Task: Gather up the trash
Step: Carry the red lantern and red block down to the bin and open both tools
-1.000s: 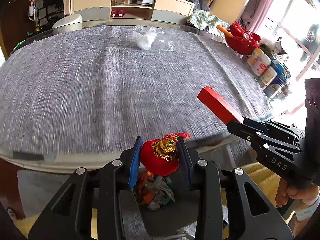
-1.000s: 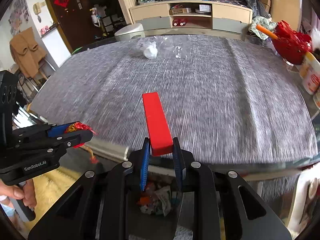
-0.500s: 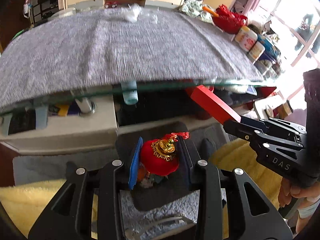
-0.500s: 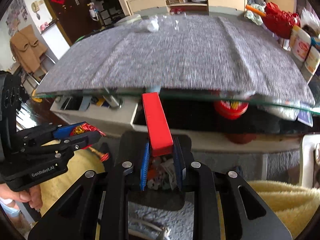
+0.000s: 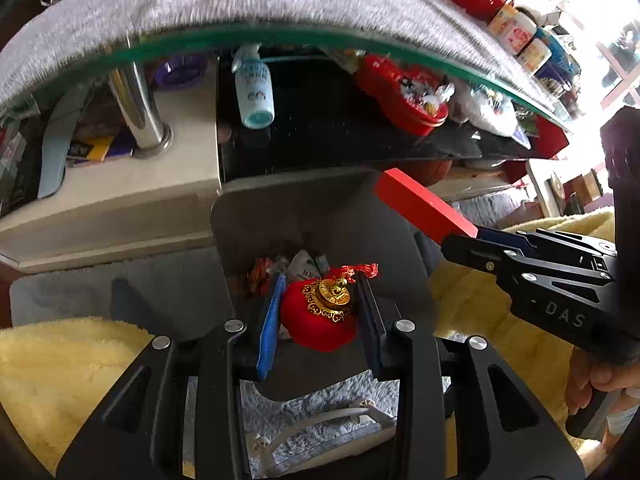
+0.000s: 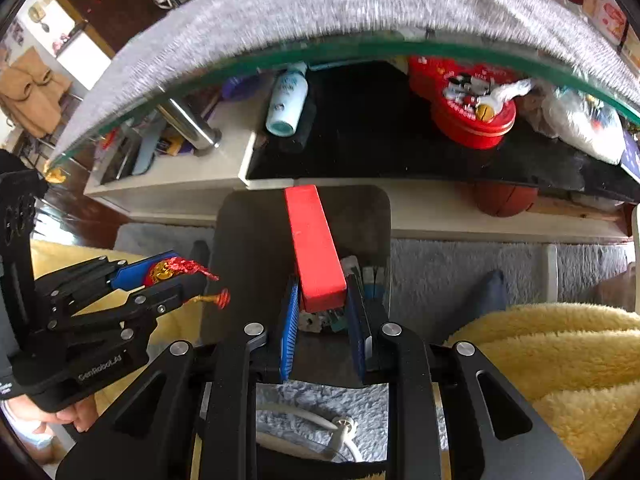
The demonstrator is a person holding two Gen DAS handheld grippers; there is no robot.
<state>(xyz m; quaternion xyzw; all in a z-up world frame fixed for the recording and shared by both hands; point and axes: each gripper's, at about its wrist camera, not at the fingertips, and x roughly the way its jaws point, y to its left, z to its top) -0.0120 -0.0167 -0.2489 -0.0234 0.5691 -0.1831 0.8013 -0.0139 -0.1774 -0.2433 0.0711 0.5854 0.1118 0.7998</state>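
Observation:
My left gripper [image 5: 320,312] is shut on a red round ornament [image 5: 316,320] with a gold cap and red tassel, held over a dark grey trash bin [image 5: 240,232] that has wrappers inside. The left gripper also shows in the right wrist view [image 6: 176,276] at the left. My right gripper [image 6: 322,312] is shut on a long red block [image 6: 314,248], held over the same bin [image 6: 248,240]. The block also shows in the left wrist view [image 5: 420,204], with the right gripper [image 5: 472,240] at the right.
The glass table edge [image 5: 280,36] with grey cloth hangs above. A lower shelf holds a white bottle [image 5: 254,92], a red tin [image 6: 468,112] and bags. Yellow fluffy rugs [image 6: 540,352] flank the bin. A white cable [image 6: 304,416] lies on the grey carpet.
Both grippers have dropped from table height to below the table edge and now hang over the bin. Both still hold their objects.

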